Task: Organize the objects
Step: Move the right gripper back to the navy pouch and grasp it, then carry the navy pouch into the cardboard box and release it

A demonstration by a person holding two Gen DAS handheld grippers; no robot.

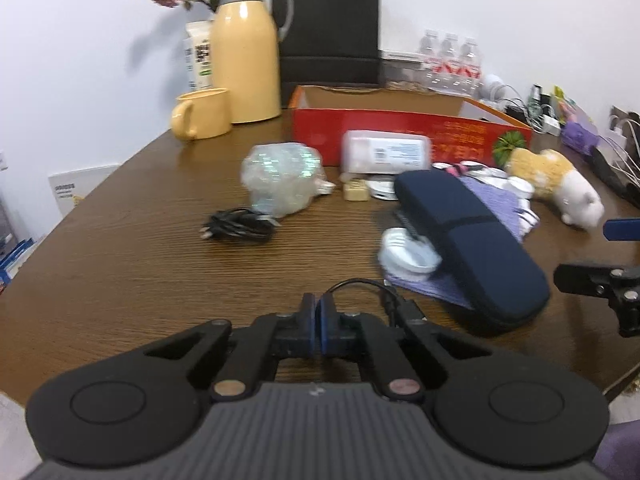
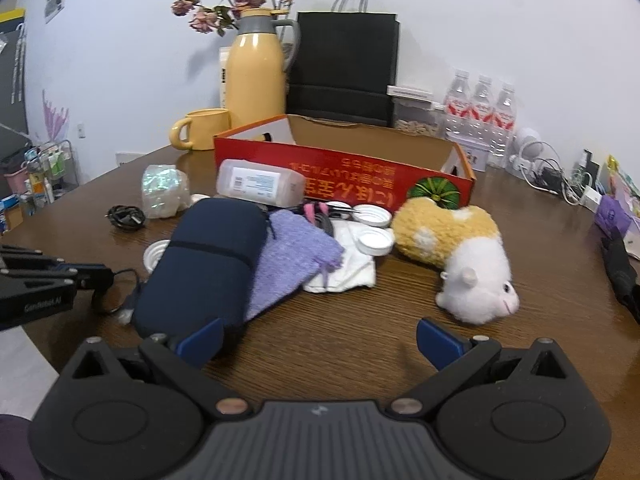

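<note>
In the left wrist view my left gripper (image 1: 319, 306) is shut, its blue pads pinched on a thin black cable (image 1: 360, 283) that loops to a plug (image 1: 402, 309) beside a dark blue zip case (image 1: 468, 248). The right wrist view shows that gripper (image 2: 94, 278) at the left with the cable (image 2: 128, 280) trailing from its tip. My right gripper (image 2: 320, 340) stands open over bare wood, empty, between the case (image 2: 208, 260) and a yellow-and-white plush toy (image 2: 460, 256). An open red cardboard box (image 2: 344, 172) sits behind the clutter.
A purple cloth (image 2: 292, 256), white lids (image 2: 374, 240), a clear jar on its side (image 2: 260, 182), a bubble-wrapped bundle (image 1: 280, 178) and a coiled black cord (image 1: 240, 226) lie around. A yellow thermos (image 1: 244, 52), mug (image 1: 202, 114), black bag (image 2: 346, 68) and water bottles (image 2: 482, 108) line the back.
</note>
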